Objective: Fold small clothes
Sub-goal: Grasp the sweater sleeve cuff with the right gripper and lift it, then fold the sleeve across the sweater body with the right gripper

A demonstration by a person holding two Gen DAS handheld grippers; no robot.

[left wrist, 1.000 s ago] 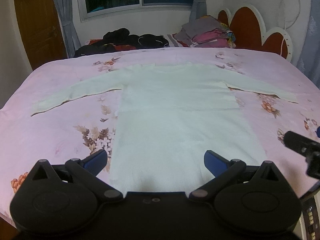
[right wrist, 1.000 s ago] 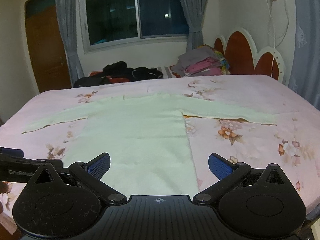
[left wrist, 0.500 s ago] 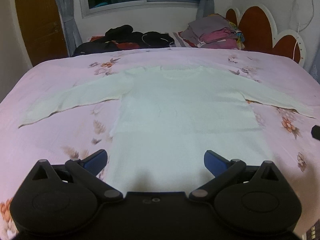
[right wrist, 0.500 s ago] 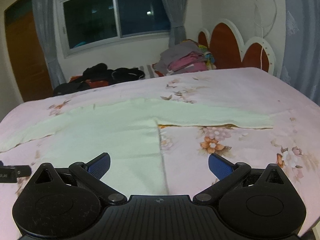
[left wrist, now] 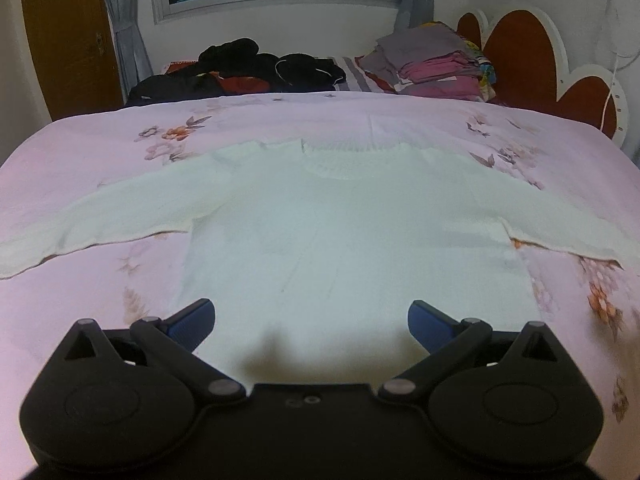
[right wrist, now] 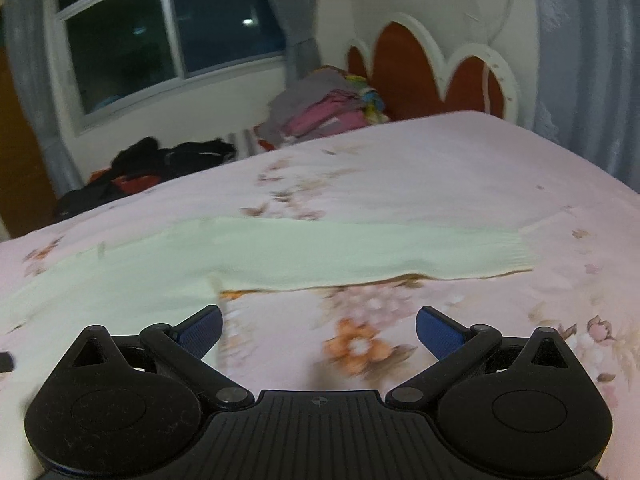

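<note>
A pale cream knitted sweater (left wrist: 344,232) lies flat on the pink floral bedspread (left wrist: 100,144), sleeves spread to both sides and collar toward the far side. My left gripper (left wrist: 311,318) hangs open over the lower body of the sweater, nothing between its blue pads. In the right wrist view the sweater's right sleeve (right wrist: 360,254) stretches across with its cuff at the right. My right gripper (right wrist: 319,328) is open above the bedspread (right wrist: 460,176) just below that sleeve, near the armpit, holding nothing.
A stack of folded clothes (left wrist: 436,64) sits at the far right by the scalloped headboard (left wrist: 532,56). A heap of dark clothes (left wrist: 248,68) lies at the far edge under the window. A wooden door (left wrist: 64,36) stands at the left.
Both grippers have moved forward over the bed. The left now sits farther up the sweater's body. The right has swung rightward toward the right sleeve. Both stayed open.
</note>
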